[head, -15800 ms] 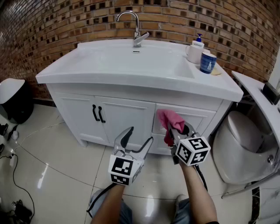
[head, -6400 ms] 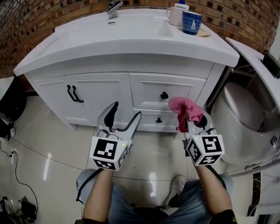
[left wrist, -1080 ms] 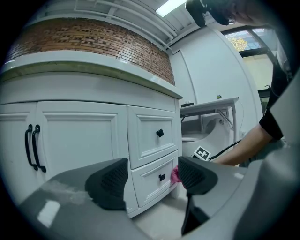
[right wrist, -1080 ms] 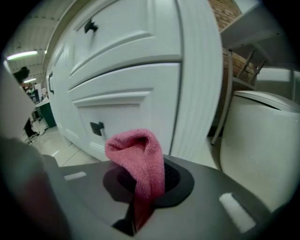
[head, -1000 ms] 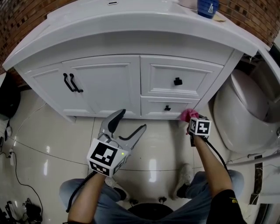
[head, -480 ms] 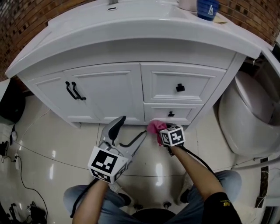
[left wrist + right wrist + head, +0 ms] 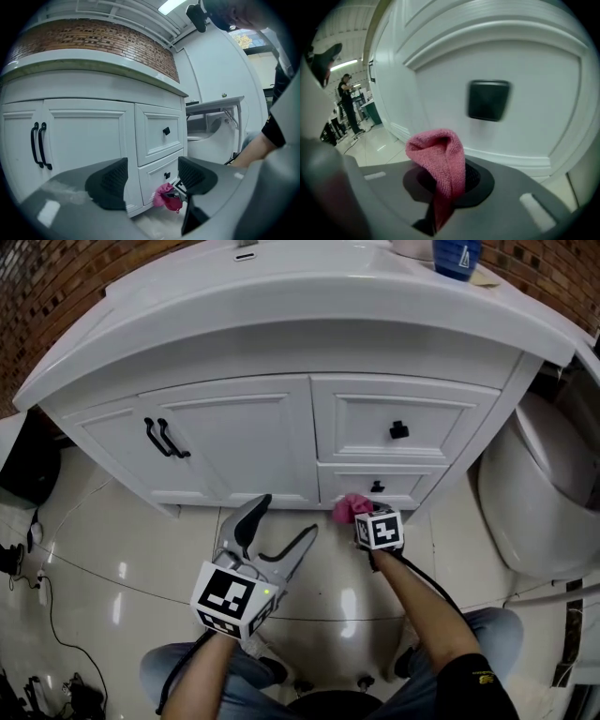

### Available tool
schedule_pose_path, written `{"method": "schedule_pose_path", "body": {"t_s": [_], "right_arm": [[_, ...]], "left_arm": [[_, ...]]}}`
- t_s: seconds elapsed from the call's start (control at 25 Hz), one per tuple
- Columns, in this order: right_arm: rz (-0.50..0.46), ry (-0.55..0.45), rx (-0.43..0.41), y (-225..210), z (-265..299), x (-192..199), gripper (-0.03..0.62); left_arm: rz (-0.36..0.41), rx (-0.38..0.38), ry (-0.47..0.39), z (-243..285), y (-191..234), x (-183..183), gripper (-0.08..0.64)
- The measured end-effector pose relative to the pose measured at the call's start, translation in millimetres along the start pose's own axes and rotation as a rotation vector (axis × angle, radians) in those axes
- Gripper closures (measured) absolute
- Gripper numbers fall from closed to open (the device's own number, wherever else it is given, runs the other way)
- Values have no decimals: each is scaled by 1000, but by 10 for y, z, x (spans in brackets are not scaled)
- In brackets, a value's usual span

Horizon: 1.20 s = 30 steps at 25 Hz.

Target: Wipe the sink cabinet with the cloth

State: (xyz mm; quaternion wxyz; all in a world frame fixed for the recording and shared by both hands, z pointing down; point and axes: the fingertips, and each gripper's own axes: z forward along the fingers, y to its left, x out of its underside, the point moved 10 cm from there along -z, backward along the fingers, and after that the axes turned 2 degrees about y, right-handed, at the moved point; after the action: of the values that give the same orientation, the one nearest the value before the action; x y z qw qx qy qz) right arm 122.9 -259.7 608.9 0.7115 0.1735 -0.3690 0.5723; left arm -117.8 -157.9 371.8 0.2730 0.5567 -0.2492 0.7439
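Note:
The white sink cabinet [image 7: 234,432] fills the upper head view, with double doors on the left and two drawers on the right. My right gripper [image 7: 361,517] is shut on a pink cloth [image 7: 351,507] and holds it against the lower drawer [image 7: 375,482], just below its black knob [image 7: 488,100]. The cloth [image 7: 440,161] bulges out between the jaws in the right gripper view. My left gripper [image 7: 274,531] hangs open over the floor in front of the doors, holding nothing. The left gripper view shows the cloth [image 7: 165,196] low against the cabinet.
A white toilet [image 7: 539,493] stands close on the right of the cabinet. A blue cup [image 7: 457,254] sits on the sink top [image 7: 281,306]. Black door handles [image 7: 161,438] are on the left doors. Glossy floor tiles [image 7: 103,559] carry a black cable [image 7: 42,615] at the left.
My right gripper swept the cloth left along the lower drawer from its right end, then came back slightly right under the knob. The left gripper stayed roughly where it was.

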Motion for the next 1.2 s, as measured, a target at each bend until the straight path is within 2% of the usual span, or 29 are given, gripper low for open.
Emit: {"method": "schedule_pose_path", "body": {"t_s": [0.12,0.28,0.36,0.44,0.56,0.68,0.84,0.96,1.08,1.2], "right_arm": [[60,26,120,-464,-223,174,552],[94,38,342,-1108,-649,344,552],[137,39,398,-1367,-789,416,552],[164,27,416,-1484,-890,451,552],[144,-25,392,-1366,-1013,333,552],[91,-109,356,-1021,-1268,69,552],[33,-307,286,-465,-1926,-434,552],[-10,-480,230,-56,-2566,-791,552],[-110,-619,178,315,-3171,-1023,552],[-168,-731,147,583,-3634,-1031,552]], "left_arm": [[13,19,-4,7,-73,-19,218],[32,25,2,5,-130,-7,218],[37,25,3,-1,-149,-2,218],[37,27,0,-2,-167,-9,218],[36,25,-17,8,-181,-61,218],[36,12,-40,-43,-199,-115,218],[4,-54,-58,-237,-206,-123,219],[-34,-113,-118,-417,-251,-214,219],[-11,-153,-202,-650,-367,-380,223],[37,-169,-270,-907,-498,-549,239]]}}
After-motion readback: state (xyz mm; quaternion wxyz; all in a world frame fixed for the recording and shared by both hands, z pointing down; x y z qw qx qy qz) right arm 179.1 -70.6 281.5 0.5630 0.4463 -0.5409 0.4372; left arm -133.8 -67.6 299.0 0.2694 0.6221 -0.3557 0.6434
